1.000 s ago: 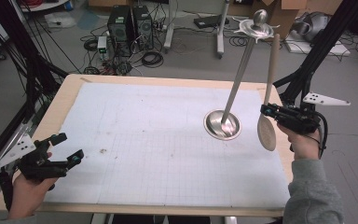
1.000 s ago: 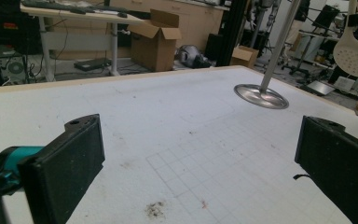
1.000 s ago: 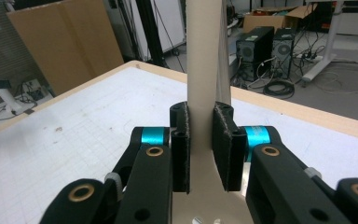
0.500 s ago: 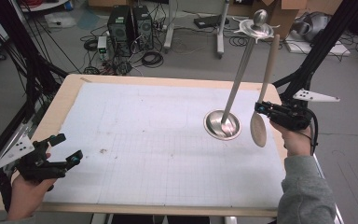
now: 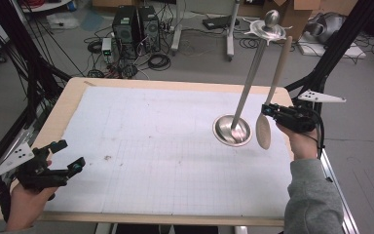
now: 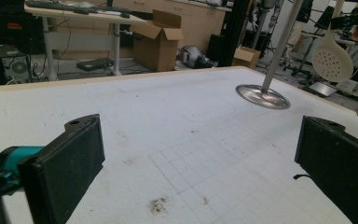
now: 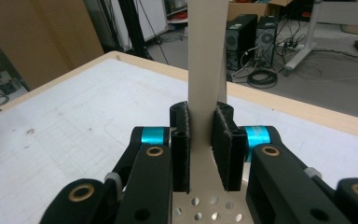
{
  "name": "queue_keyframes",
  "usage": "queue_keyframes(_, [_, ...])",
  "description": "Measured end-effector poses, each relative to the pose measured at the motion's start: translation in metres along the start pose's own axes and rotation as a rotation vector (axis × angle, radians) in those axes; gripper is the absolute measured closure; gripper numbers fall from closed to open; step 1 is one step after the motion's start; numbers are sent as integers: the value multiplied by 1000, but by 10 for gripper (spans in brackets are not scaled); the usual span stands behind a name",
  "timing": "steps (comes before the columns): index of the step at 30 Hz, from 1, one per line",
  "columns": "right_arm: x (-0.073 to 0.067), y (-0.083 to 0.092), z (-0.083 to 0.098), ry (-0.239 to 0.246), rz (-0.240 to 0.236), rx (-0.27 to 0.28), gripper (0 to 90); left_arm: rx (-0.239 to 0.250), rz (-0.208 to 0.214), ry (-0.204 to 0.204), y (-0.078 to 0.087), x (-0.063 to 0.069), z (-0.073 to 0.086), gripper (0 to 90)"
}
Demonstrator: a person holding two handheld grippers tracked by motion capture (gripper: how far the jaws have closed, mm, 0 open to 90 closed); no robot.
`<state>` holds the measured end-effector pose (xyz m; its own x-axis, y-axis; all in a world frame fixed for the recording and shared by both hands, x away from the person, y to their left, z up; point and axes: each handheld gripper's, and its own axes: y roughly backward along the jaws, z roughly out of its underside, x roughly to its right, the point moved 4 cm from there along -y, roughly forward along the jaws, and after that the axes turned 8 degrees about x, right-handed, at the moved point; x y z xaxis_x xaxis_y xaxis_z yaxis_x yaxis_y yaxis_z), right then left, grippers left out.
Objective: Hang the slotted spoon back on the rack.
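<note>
Lab floor beyond table (image 5: 68,105): PC towers (image 5: 135,24), cables. Right hand-held gripper (image 5: 269,110) clamps slotted spoon (image 5: 263,130) handle, just right of steel stand (image 5: 233,130). Left hand-held gripper (image 5: 64,155) released, near-left corner.

A light wooden table (image 5: 67,105) fills the middle of the high view, its top almost wholly covered by a white sheet (image 5: 165,146) printed with a faint grid. At the right of the frame, a round, shiny metal base (image 5: 232,130) sits directly on the sheet, with a thin metal pole (image 5: 249,75) rising from it toward the upper right. A small dark smudge (image 5: 108,157) marks the sheet at the lower left.
</note>
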<state>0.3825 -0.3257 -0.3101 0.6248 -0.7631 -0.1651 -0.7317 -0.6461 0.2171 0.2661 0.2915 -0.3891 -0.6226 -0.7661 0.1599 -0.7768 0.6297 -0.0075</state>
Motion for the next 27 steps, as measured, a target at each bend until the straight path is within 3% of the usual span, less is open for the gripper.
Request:
queue_keyframes(10, [-2,-10,-1,-4,28,-4,782,-4,0,-1,1,1,1,18])
queue_keyframes(20, [0,-12,0,23,60,6,775,-4,-8,0,4,0,1,18])
queue_keyframes(23, [-1,-12,0,44,60,2,750,-8,-9,-1,4,0,1,18])
queue_keyframes(27, [-3,-13,1,69,76,-2,614,-9,-8,-2,4,0,2,18])
